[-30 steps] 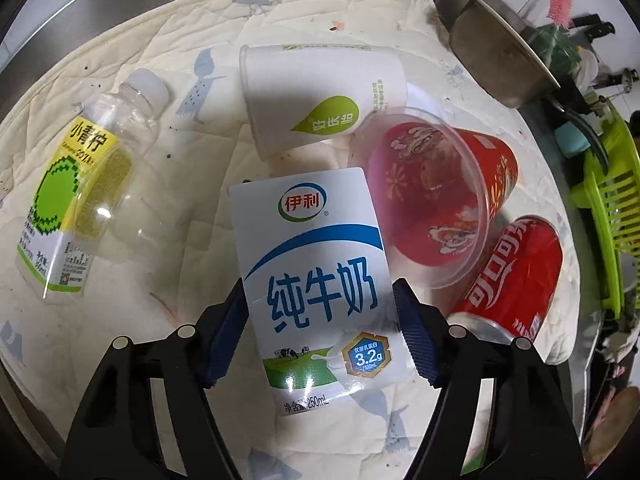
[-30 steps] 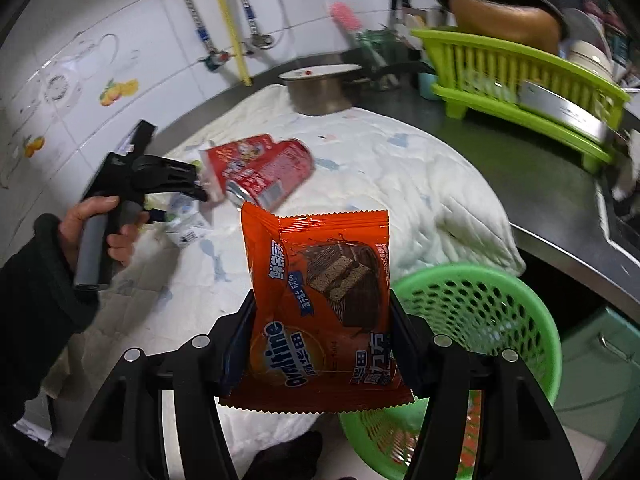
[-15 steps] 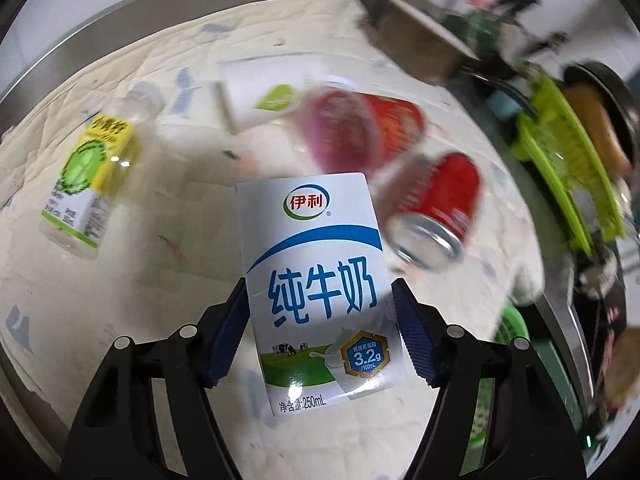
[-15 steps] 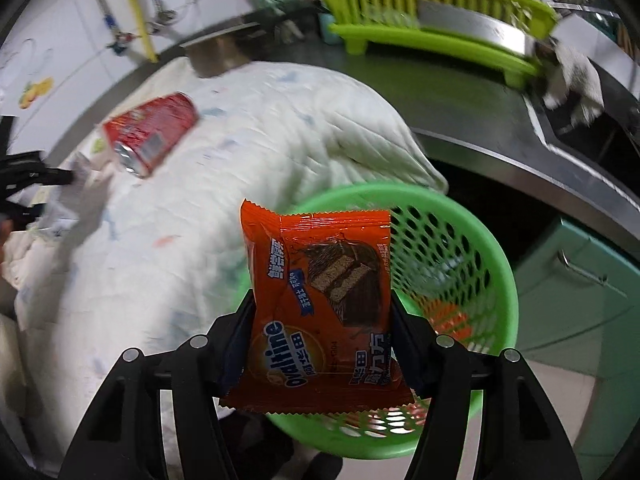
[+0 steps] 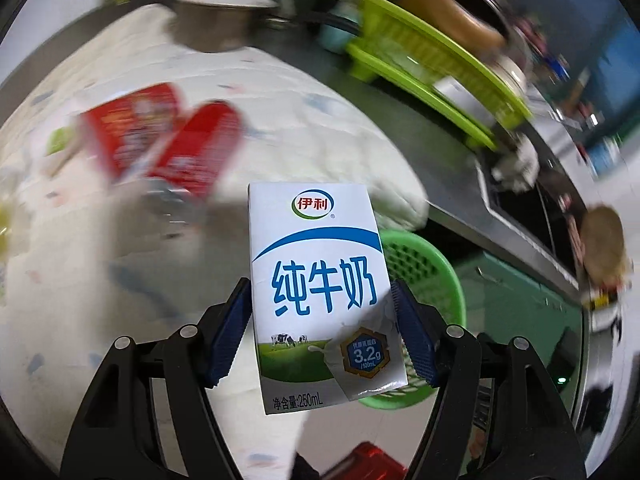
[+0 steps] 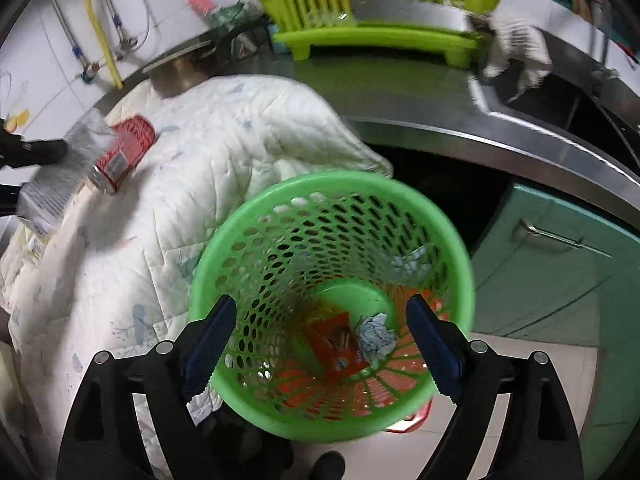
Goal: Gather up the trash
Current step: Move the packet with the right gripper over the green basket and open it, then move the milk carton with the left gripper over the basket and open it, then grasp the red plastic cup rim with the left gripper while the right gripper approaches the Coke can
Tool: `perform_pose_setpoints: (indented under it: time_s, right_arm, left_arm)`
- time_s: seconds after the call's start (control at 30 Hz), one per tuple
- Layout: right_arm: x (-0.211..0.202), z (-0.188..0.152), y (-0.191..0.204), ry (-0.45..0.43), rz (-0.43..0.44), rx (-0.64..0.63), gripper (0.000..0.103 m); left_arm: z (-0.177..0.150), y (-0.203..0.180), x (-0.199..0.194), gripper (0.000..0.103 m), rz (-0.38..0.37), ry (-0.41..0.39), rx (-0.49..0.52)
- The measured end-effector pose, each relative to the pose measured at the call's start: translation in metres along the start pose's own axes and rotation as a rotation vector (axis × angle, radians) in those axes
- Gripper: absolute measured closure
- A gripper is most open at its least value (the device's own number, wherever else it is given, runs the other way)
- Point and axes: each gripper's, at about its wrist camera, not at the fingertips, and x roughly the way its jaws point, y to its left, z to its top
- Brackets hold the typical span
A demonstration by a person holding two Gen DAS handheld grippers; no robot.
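Observation:
My left gripper [image 5: 322, 332] is shut on a white and blue milk carton [image 5: 320, 280], held in the air over the edge of the quilted cloth [image 5: 80, 260]. The green mesh basket [image 5: 436, 264] shows behind the carton. My right gripper [image 6: 320, 344] is open and empty, right above the green basket [image 6: 332, 216]. The orange Ovaltine wrapper [image 6: 336, 340] lies on the basket's bottom beside a crumpled blue-white tissue [image 6: 376, 336]. A red cola can [image 6: 124, 152] lies on the cloth [image 6: 200, 160]; the left gripper with its carton [image 6: 56, 176] shows blurred at the left edge.
A red cup [image 5: 132, 128] and the red can [image 5: 200, 144] lie blurred on the cloth. A green dish rack [image 6: 372, 28] and a metal pot [image 6: 180, 68] stand on the steel counter [image 6: 460, 128]. Teal cabinet doors [image 6: 560, 272] are right of the basket.
My right gripper opened and the Ovaltine wrapper fell into the basket. My left gripper carried the milk carton rightward, off the table's trash pile toward the basket.

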Motion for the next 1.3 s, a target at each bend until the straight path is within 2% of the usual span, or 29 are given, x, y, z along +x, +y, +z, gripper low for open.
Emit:
perform_pose_setpoints:
  time_s: [0.33,0.5,0.7,0.93,1.3]
  right_arm:
    - [-0.071,-0.016,-0.031,-0.108,-0.053,0.067,0.017]
    - [-0.09,-0.021,-0.035,-0.141,-0.053,0.089,0.017]
    - [-0.096,-0.019,-0.028,-0.155,-0.043,0.077,0.017]
    - [-0.092,-0.005,0.001,-0.161,0.007,0.012,0.017]
    - [-0.063,0.032,0.08,-0.13,0.106,-0.148,0.017]
  left_arm:
    - [-0.027,-0.079,0.073,0.033,-0.096,0.157,0.141]
    - [-0.036,-0.1,0.081,0.028,-0.097,0.165,0.188]
    - [-0.034,-0.101,0.061,0.024,-0.122,0.115,0.204]
    - [-0.025,-0.06,0.019,0.024,-0.076,0.024,0.165]
    - [-0.014,0.055,-0.044,0.024,0.038,-0.103,-0.021]
